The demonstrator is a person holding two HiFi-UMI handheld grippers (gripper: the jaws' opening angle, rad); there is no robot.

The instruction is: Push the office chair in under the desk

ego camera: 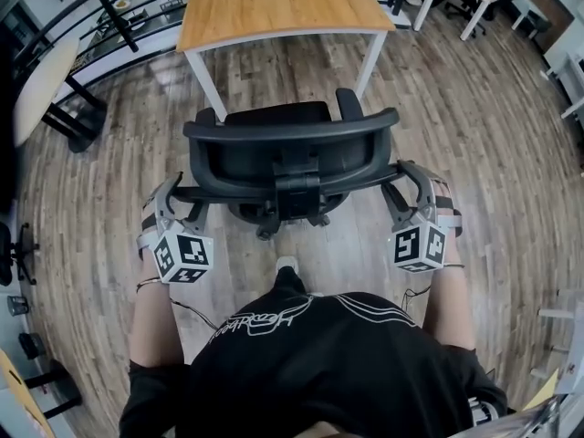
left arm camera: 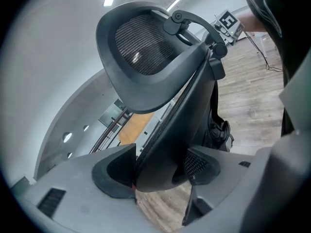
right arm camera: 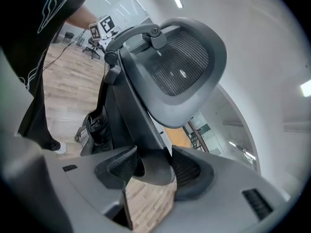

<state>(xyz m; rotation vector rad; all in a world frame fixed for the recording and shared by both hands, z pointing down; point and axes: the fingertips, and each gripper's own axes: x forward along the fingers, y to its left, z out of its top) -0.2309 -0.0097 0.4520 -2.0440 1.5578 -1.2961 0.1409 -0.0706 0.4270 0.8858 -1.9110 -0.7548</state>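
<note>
Office chair (ego camera: pixel 292 144) on wood floor (ego camera: pixel 474 126), just near of worktop (ego camera: pixel 274 7), seat toward it, backrest toward person; seat not under worktop, front lined up between two white legs. Left hand-held gripper (ego camera: pixel 178 199) clenched on left edge of backrest frame; left gripper view: both pads against dark frame edge. Right hand-held gripper (ego camera: pixel 408 188) clenched on right edge of frame, pads either side of it. Mesh headrest (right arm camera: pixel 182 67) above both grips. Person's shoe (ego camera: pixel 286 265) on floor just behind chair base
</note>
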